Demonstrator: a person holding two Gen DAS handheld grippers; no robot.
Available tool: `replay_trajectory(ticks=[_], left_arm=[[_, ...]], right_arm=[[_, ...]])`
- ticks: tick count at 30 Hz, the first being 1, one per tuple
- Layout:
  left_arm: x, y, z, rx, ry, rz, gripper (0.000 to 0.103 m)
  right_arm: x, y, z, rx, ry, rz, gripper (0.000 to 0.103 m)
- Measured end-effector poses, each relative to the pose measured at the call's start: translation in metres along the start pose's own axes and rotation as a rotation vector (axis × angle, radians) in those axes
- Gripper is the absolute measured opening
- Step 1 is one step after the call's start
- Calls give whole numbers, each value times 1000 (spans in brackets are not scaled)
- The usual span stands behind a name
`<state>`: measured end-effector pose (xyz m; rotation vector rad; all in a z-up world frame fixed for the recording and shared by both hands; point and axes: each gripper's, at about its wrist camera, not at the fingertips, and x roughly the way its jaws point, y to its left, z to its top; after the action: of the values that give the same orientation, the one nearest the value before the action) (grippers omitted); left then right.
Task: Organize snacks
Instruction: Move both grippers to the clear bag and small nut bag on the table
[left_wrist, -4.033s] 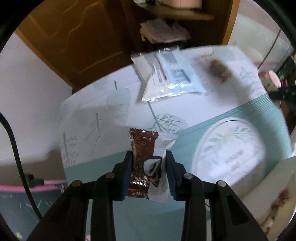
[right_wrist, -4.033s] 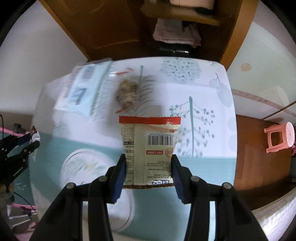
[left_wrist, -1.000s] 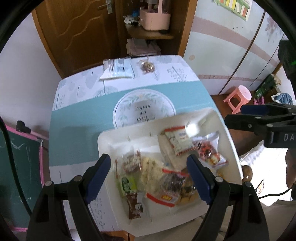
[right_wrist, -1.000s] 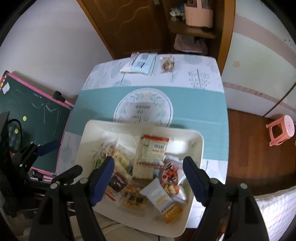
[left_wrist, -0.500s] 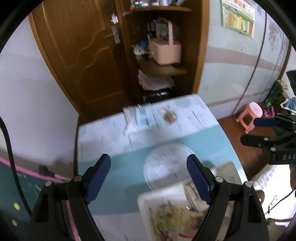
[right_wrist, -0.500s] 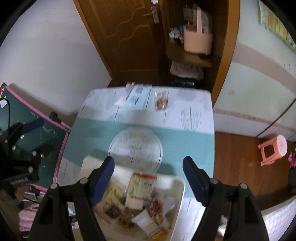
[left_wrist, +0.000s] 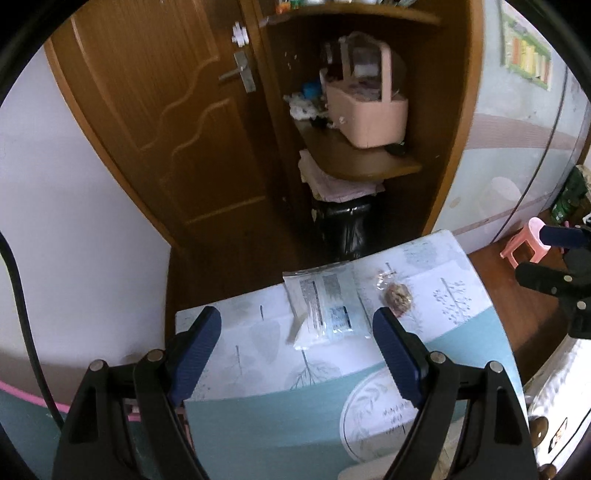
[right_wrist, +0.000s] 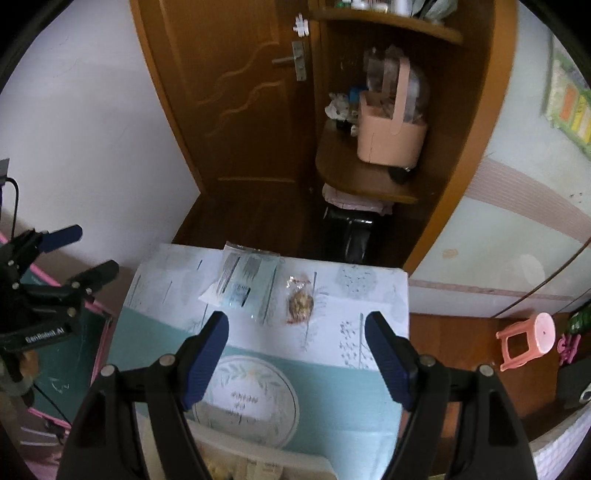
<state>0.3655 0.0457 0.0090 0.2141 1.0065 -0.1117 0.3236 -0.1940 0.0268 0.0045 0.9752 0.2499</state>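
At the desk's (right_wrist: 376, 295) far end, a flat clear packet (left_wrist: 325, 306) and small brown snack (right_wrist: 300, 304) lie lengthwise toward the door, beyond both spread, empty grippers: left gripper (left_wrist: 295, 354), right gripper (right_wrist: 295, 358).

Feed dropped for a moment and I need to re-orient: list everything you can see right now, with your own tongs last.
table: one, teal and white leaf-print cloth, below both cameras
flat packet: one, clear and pale blue, far end of table
small snack bag: one, clear with brown contents, right of the packet
tray: one, white, near edge, mostly out of view
door: one, brown, behind table
basket: one, pink, on shelf
stool: one, pink, on floor right
left tongs: open, empty
right tongs: open, empty
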Motion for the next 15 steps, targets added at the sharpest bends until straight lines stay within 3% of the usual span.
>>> replay_trajectory(ticks=[7, 15], left_arm=[[115, 20, 5, -96, 126, -116, 83], [225, 21, -15, -162, 241, -159, 83]], right_arm=[[106, 2, 13, 17, 126, 15, 77], [214, -9, -2, 107, 250, 25, 76]])
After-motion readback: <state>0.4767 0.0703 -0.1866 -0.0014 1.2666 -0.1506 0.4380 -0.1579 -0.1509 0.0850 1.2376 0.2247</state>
